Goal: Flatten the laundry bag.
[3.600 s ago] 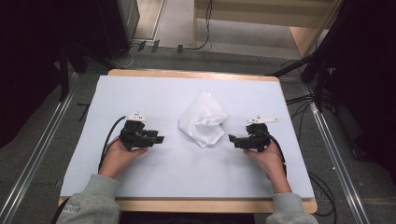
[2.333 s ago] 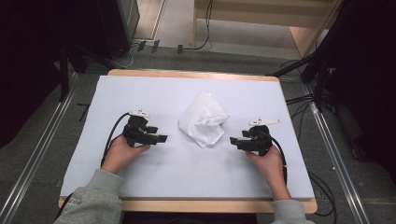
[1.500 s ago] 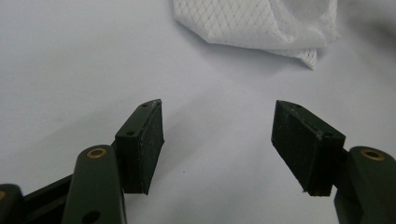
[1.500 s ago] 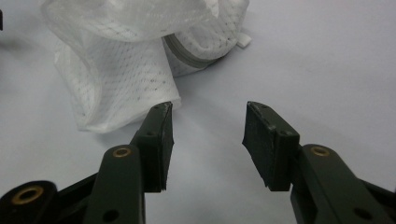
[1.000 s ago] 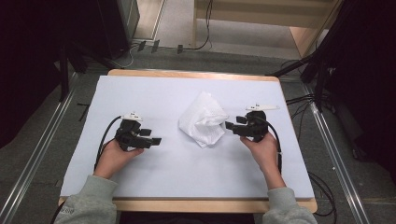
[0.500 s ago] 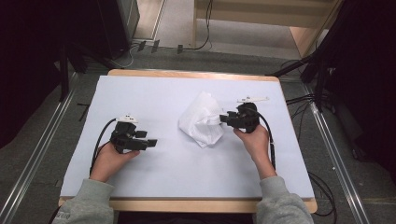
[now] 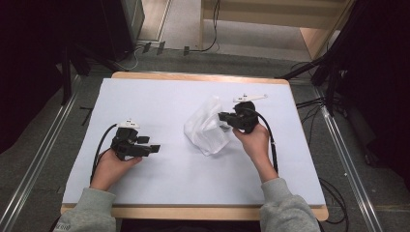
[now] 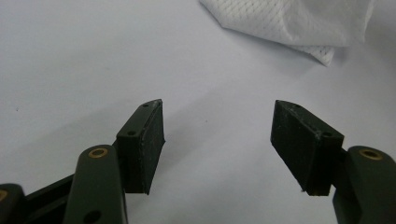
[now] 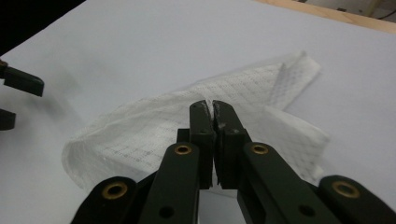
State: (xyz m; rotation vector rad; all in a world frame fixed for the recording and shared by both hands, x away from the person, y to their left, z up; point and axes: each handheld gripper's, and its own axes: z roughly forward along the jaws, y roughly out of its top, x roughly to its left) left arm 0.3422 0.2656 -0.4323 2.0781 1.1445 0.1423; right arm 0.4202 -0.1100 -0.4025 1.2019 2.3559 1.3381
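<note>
A crumpled white cloth (image 7: 207,128) with a fine mesh pattern lies near the middle of the table. My right gripper (image 7: 224,117) is at the cloth's right edge; in the right gripper view (image 9: 213,106) its jaws are pinched together on a fold of the cloth (image 9: 154,130), which is lifted a little. My left gripper (image 7: 153,148) rests low on the table at the left, apart from the cloth. In the left gripper view (image 8: 219,128) its jaws stand wide apart with bare table between them, and a corner of the cloth (image 8: 299,23) lies farther ahead.
The table is covered by a pale sheet (image 7: 159,101) with a wooden edge (image 7: 193,212) along the front. Black cables (image 7: 99,150) trail from both grippers. Metal rails (image 7: 34,164) and dark equipment flank the table.
My right gripper moved up and left from the right side of the table to the cloth and closed on its edge, raising it. The left gripper drifted slightly left and toward the front.
</note>
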